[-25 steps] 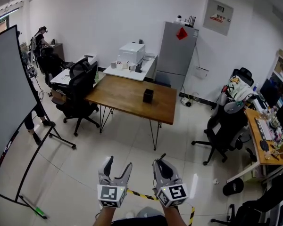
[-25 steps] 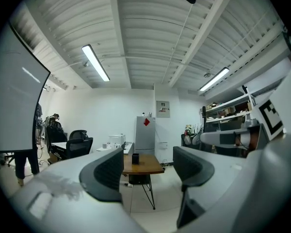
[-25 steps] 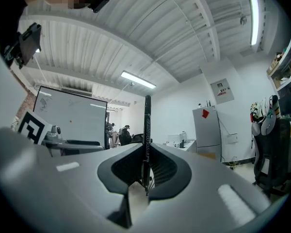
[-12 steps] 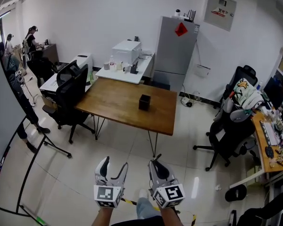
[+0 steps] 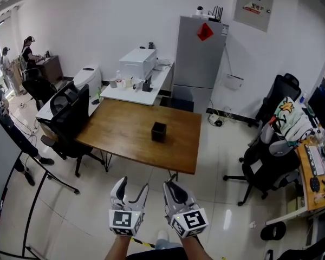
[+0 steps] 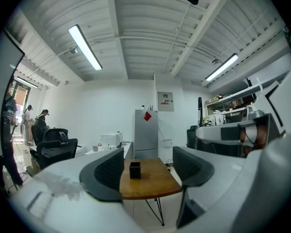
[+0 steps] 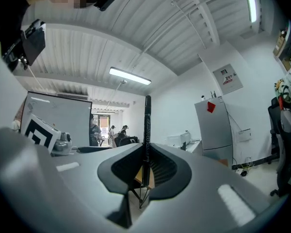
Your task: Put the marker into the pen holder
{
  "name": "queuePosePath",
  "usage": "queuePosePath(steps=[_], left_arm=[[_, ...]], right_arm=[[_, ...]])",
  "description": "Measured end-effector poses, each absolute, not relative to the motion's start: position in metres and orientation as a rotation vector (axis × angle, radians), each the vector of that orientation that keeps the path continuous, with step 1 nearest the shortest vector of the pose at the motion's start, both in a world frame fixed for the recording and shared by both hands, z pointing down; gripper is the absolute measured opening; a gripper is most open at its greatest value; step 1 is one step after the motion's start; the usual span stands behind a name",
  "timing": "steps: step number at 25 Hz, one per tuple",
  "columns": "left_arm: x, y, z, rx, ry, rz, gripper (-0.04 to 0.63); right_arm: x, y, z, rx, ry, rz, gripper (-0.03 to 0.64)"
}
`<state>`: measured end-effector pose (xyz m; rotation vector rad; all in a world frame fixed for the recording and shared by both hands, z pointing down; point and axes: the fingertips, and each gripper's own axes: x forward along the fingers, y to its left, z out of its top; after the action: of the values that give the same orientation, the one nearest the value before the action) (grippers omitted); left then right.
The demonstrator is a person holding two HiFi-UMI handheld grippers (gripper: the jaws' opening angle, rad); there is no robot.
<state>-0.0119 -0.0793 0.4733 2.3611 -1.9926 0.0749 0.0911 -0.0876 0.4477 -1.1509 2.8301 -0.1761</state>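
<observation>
The black pen holder (image 5: pixel 158 131) stands upright on the wooden table (image 5: pixel 124 137), well beyond both grippers. In the right gripper view a black marker (image 7: pixel 146 130) stands upright, clamped between the shut jaws of my right gripper (image 7: pixel 145 171). In the head view that gripper (image 5: pixel 171 187) hangs over the floor just short of the table's near edge. Beside it, my left gripper (image 5: pixel 131 190) is open and empty. In the left gripper view, the pen holder (image 6: pixel 135 170) and the table (image 6: pixel 153 186) show between the spread jaws of the left gripper (image 6: pixel 148 170).
A black office chair (image 5: pixel 70 123) sits at the table's left end. Behind the table are a white desk with a printer (image 5: pixel 136 64) and a grey fridge (image 5: pixel 197 58). More chairs (image 5: pixel 271 156) and a cluttered desk (image 5: pixel 317 172) fill the right side. People (image 5: pixel 11 126) stand at the left.
Both grippers have moved forward over the floor toward the table, which now lies nearer. The whiteboard at the left has slid almost out of view. The right stays shut on the marker.
</observation>
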Motion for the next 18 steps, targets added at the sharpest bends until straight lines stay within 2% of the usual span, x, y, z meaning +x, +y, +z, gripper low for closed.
queuePosePath(steps=[18], left_arm=[[-0.036,-0.19,0.481,2.308,-2.025,0.098,0.316]], right_arm=[[0.1,-0.214,0.463,-1.22,2.815,-0.223,0.041]])
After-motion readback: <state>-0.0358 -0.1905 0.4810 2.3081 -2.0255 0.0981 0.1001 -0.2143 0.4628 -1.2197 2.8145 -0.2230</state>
